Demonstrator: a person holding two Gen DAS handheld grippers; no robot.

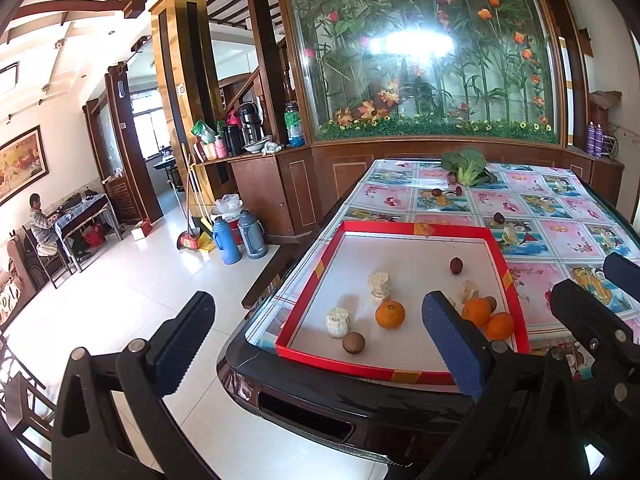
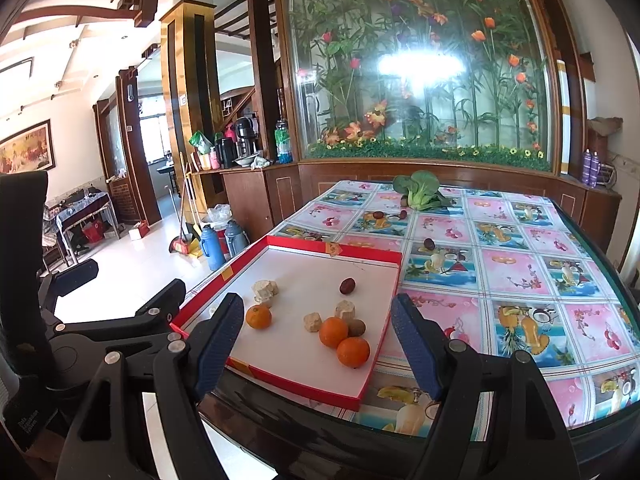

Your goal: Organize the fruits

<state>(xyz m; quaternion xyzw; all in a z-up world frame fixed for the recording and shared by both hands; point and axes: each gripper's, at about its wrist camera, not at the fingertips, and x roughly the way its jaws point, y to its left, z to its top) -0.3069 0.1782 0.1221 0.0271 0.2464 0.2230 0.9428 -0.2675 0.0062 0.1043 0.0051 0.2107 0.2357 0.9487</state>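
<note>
Left gripper [image 1: 320, 344] spread wide, nothing between its blue pads, held off the near edge of the table [image 1: 560, 216], above the floor and the near-left corner of the red tray [image 1: 416, 227]. Right gripper [image 2: 316, 344] likewise spread wide and empty, hovering before the near edge of the same tray [image 2: 376, 254], apart from everything in it.

Inside the tray, on its white bottom: three oranges, one alone [image 2: 258, 317] toward the left, two more [image 2: 333, 332] [image 2: 353, 352] touching each other near the right wall. Beside the pair, a brown round fruit [image 2: 357, 328] touching the upper orange. Another brown round fruit [image 1: 353, 343] near the front wall, seen from the left wrist. A dark red date [image 2: 347, 286] alone toward the middle-right. Several pale, chunky pieces [image 2: 265, 290] [image 2: 313, 322] [image 2: 345, 310] scattered among them; impossible to tell what they are.

Outside the tray, on the flowered tablecloth [image 2: 508, 264]: a dark fruit [image 2: 429, 244] just past the far right corner of the tray, two more dark fruits [image 2: 378, 214] [image 2: 403, 214] farther back, and a leafy green vegetable [image 2: 418, 190] at the far end, near the wooden cabinet wall.

On the floor to the left of the table, two blue flasks [image 1: 226, 240] standing side by side.
</note>
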